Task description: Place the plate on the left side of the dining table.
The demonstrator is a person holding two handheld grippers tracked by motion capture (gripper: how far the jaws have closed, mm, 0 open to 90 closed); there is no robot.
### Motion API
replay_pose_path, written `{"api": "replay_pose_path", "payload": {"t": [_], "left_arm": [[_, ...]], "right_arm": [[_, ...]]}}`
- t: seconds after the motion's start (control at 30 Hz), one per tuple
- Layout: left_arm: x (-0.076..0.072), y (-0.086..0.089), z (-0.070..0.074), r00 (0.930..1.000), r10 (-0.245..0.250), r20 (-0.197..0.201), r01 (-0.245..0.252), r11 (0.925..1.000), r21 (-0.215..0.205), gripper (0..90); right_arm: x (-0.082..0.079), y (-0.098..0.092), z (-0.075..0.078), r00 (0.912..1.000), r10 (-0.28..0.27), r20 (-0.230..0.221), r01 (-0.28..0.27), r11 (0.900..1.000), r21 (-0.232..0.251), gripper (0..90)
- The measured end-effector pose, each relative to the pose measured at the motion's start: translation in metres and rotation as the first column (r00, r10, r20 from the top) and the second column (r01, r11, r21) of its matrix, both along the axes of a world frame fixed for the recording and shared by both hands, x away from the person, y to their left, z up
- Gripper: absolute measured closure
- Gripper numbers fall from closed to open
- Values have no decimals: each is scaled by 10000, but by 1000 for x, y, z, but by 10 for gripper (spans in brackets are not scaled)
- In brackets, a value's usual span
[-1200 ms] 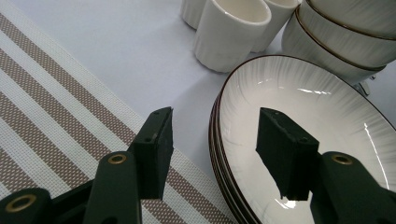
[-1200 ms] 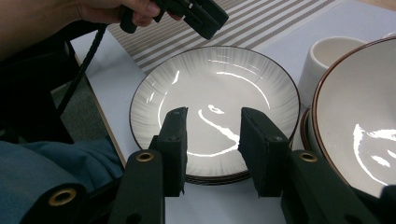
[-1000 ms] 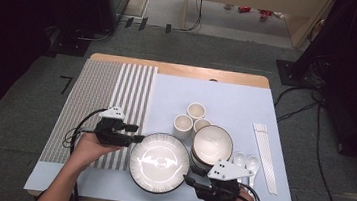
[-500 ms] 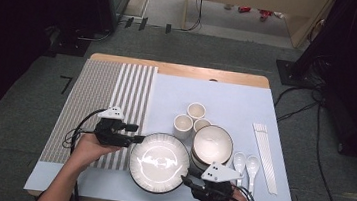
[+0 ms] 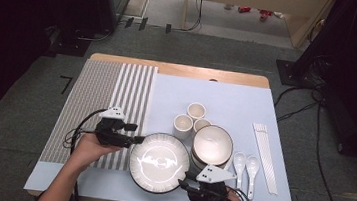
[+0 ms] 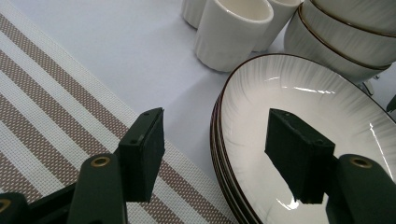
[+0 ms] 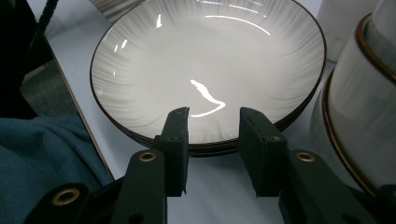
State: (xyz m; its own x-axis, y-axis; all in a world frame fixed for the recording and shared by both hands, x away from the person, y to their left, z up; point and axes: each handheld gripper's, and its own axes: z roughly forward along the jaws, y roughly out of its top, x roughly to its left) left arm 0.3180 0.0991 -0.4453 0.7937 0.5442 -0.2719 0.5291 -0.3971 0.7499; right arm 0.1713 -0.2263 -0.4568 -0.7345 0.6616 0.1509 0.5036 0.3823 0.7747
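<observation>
High view: stack of plates (image 5: 158,162) near front edge of pale blue mat (image 5: 227,98), just left of stacked bowls (image 5: 212,145), three cups (image 5: 183,125) behind. Left gripper (image 5: 135,132) at stack's left rim, right gripper (image 5: 183,179) at its front right rim, beside two spoons (image 5: 245,164).

Left gripper view: jaws apart, straddling rim of top plate (image 6: 299,107), one pad over striped placemat (image 6: 46,107), the other over plate's hollow; no pad pressing on rim. Jaws just been opening, rim between them.

Right gripper view: jaws open, parted by a moderate gap, tips at front edge of stack (image 7: 205,65), above rim and not touching; bowls (image 7: 369,102) close at right.

Against a second ago: left hand unmoved at left rim, plates and bowls in same place; right gripper drawn nearer to table's front edge and lower, now tight against stack's rim rather than over bowls' front.
</observation>
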Motion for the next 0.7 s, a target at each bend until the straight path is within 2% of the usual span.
{"api": "replay_pose_path", "payload": {"t": [0.3, 0.4, 0.57, 0.7], "left_arm": [[1, 1, -1, 10000, 79, 3, -79, 10000, 23, 390], [0, 1, 1, 10000, 92, -28, -92, 10000, -28, 416], [-1, 0, 1, 10000, -22, -85, 22, 10000, -3, 457], [-1, -1, 2, 9994, -222, -277, 223, 9997, 47, 542]], "right_arm": [[0, 1, -2, 10000, 2, 22, -2, 10000, -47, 603], [-1, 2, -2, 9999, -30, 133, 33, 9998, -202, 607], [-1, 2, -1, 10000, -81, 56, 82, 9998, -204, 608], [-1, 2, -1, 9999, -95, 82, 97, 9997, -225, 610]]}}
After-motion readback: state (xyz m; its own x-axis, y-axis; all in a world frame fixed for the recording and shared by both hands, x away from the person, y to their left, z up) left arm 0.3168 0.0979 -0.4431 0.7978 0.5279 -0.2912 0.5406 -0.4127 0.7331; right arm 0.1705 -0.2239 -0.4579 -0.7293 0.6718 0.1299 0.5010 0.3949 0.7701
